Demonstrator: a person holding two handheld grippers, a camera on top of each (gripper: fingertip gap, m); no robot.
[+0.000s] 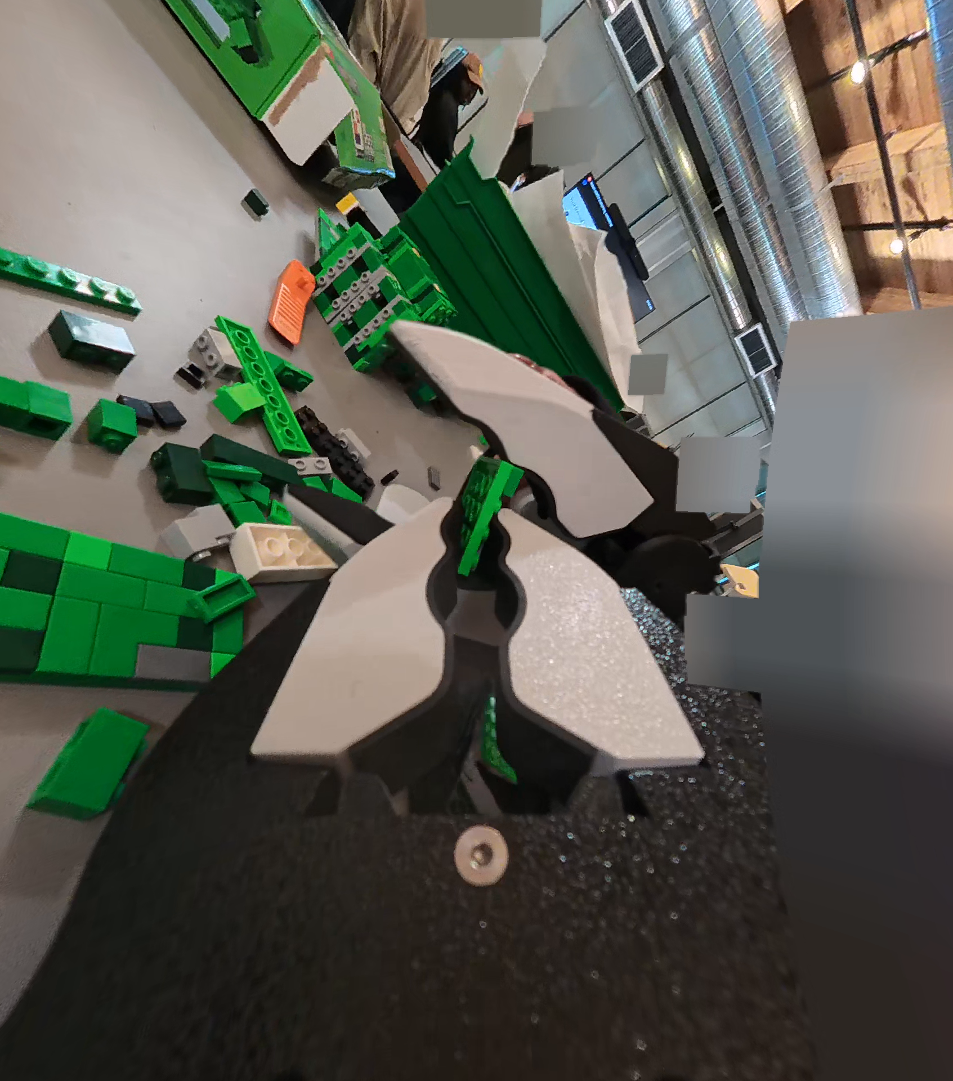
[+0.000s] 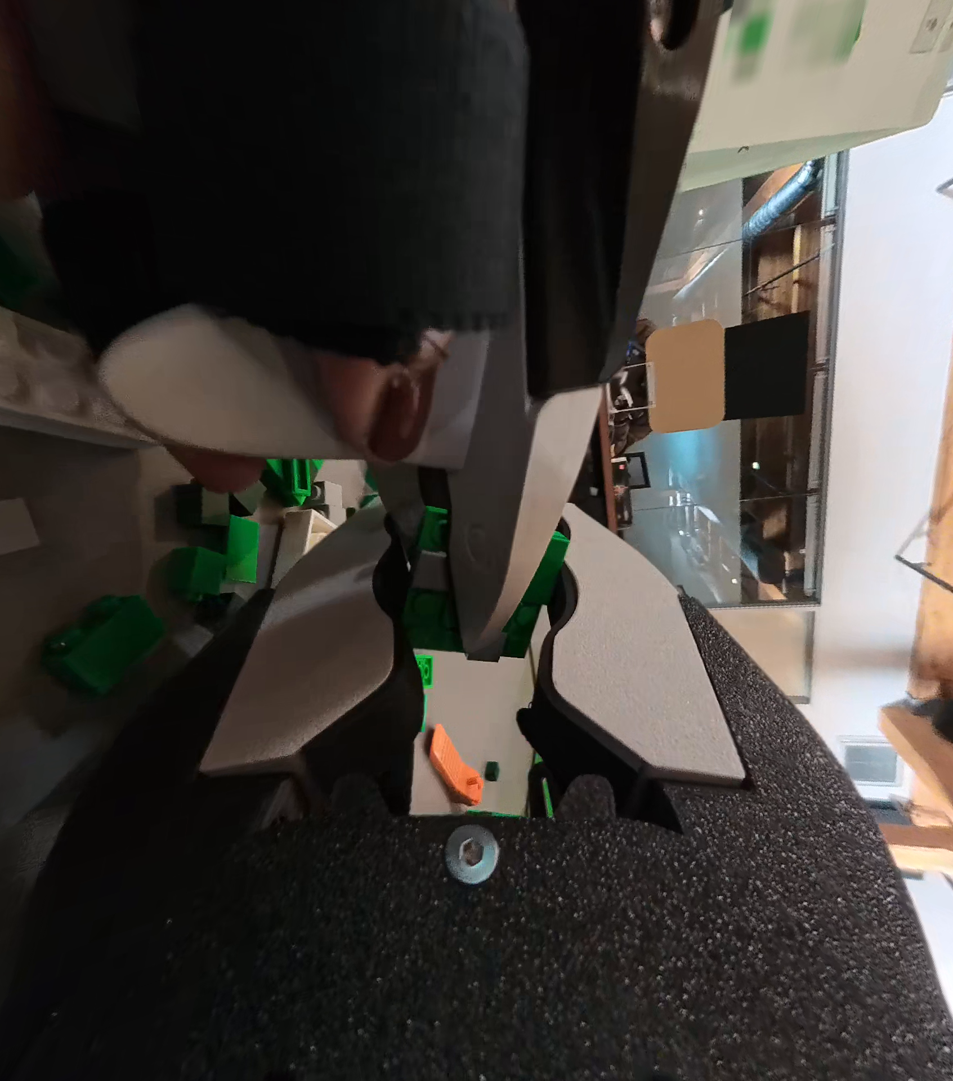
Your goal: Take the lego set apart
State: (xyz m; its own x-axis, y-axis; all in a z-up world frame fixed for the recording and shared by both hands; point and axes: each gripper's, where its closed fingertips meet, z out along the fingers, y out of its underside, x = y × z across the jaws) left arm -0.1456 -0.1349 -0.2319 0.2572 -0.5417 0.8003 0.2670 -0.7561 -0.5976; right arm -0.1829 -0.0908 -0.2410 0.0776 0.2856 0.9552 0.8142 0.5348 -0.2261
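My left gripper (image 1: 477,509) is shut on a small green lego piece (image 1: 482,497), a studded plate held on edge above the table. My right gripper (image 2: 474,520) closes on the same green piece (image 2: 430,614) from the opposite side. In the left wrist view its white finger (image 1: 520,409) reaches in from above. In the right wrist view one left finger (image 2: 497,556) crosses between my right fingers and hides part of the piece. A hand in a black sleeve (image 2: 287,175) holds the left gripper.
On the grey table lie a flat green mosaic panel (image 1: 53,596), a part-built green and grey block (image 1: 368,298), an orange brick separator (image 1: 289,301), a white brick (image 1: 281,550), a long green plate (image 1: 41,272) and several loose bricks. A green box (image 1: 287,70) stands behind. There is about 5 cm between the tips of the two grippers.
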